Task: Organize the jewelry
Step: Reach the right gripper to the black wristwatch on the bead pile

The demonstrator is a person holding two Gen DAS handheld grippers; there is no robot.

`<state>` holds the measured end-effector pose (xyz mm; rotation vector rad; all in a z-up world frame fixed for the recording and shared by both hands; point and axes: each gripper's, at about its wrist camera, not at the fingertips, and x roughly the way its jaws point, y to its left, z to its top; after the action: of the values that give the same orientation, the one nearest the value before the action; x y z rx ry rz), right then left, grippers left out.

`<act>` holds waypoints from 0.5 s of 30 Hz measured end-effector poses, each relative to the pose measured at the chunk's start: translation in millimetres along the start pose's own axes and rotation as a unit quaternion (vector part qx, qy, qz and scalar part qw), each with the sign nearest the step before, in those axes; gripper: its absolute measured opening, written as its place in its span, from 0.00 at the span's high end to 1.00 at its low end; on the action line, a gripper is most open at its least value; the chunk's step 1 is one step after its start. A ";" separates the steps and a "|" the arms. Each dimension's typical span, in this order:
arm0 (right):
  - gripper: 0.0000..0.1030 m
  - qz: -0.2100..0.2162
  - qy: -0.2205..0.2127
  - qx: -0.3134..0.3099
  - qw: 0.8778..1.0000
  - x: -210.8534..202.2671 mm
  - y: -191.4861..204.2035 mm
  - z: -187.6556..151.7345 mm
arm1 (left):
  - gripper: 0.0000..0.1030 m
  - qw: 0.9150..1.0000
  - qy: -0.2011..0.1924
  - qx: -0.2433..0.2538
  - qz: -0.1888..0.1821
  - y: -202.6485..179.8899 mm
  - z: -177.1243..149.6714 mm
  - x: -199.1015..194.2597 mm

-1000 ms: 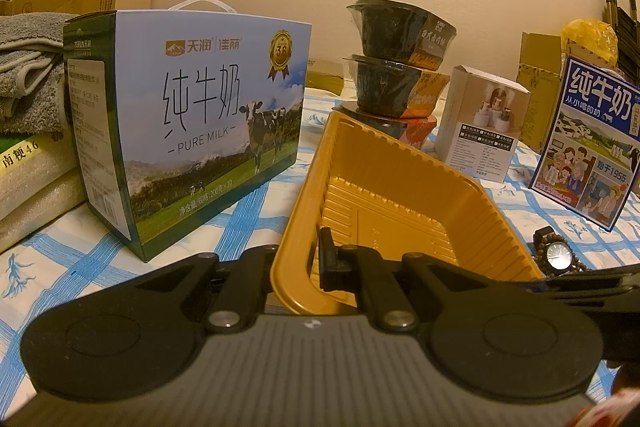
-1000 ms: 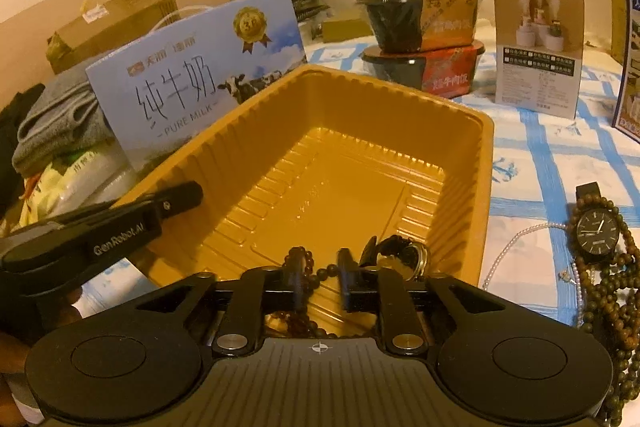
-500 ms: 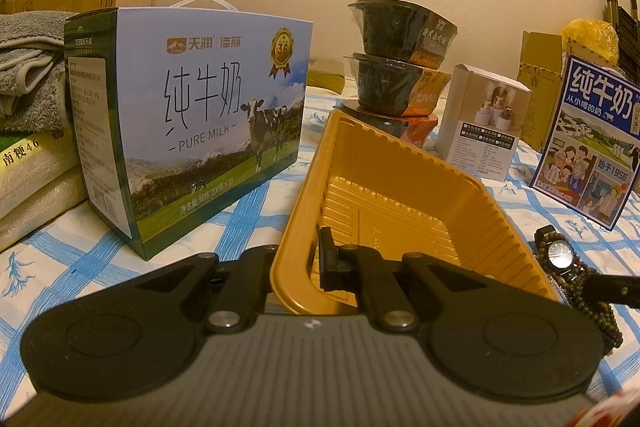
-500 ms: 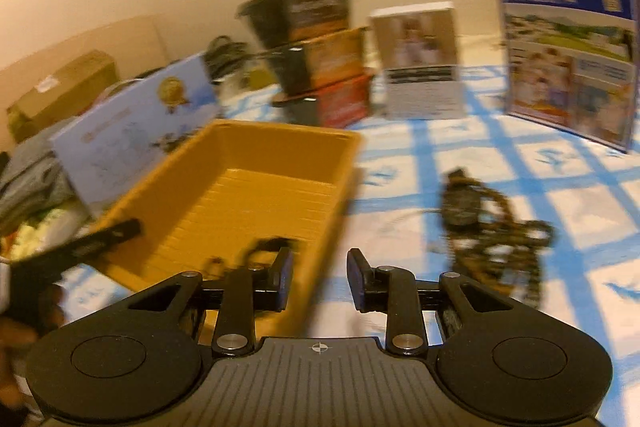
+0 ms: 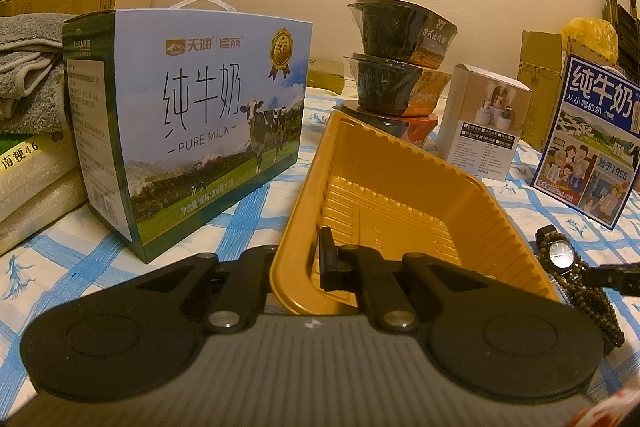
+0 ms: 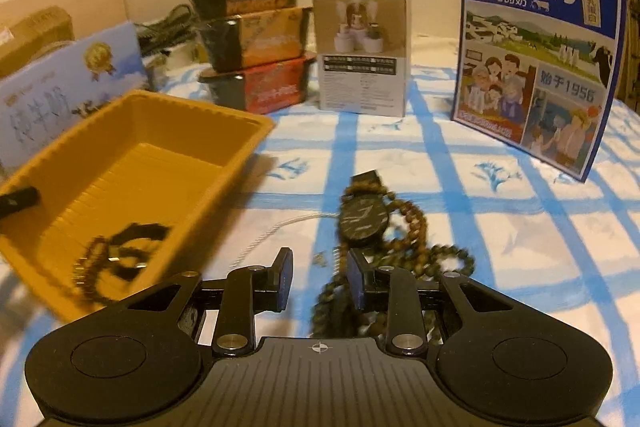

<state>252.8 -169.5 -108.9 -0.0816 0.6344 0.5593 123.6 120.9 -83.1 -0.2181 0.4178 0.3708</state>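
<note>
A yellow plastic tray [image 5: 400, 163] [image 6: 160, 115] stands on the blue-checked cloth. My left gripper [image 5: 298, 259] is shut on the tray's near wall. A beaded bracelet and a dark watch [image 6: 116, 259] lie inside the tray. My right gripper [image 6: 318, 277] is open and empty, low over the cloth right of the tray. Just ahead of it lie a black watch [image 6: 364, 219] [image 5: 560, 251], brown bead strings [image 6: 416, 251] [image 5: 588, 295] and a thin white chain [image 6: 272, 231]. The right wrist view is blurred.
A blue-and-white milk carton [image 5: 200, 119] stands left of the tray. Stacked noodle bowls [image 6: 248, 35], a small white box [image 6: 362, 55] and a blue milk carton [image 6: 536, 55] stand behind. Towels and rice bags [image 5: 28, 131] lie at far left.
My right gripper let go of the bracelet and watch in the tray, opened, and swung right to the jewelry pile on the cloth. My left gripper has not moved.
</note>
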 end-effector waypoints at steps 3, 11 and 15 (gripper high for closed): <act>0.70 -0.017 0.005 -0.005 1.000 13.8 -4.7 6.1 | 0.93 1.000 0.001 -0.001 0.000 -0.2 0.1 0.2; 0.48 -0.037 0.002 -0.014 0.999 34.1 -7.8 13.3 | 0.93 1.000 0.000 0.001 0.000 -0.2 0.4 1.5; 0.48 -0.037 0.002 -0.014 0.999 39.2 -9.2 15.1 | 0.93 1.000 0.000 0.001 0.000 0.0 0.4 1.7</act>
<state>291.7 -155.2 -120.4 -0.1322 0.6240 0.4969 125.2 121.5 -83.4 -0.2158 0.4181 0.3701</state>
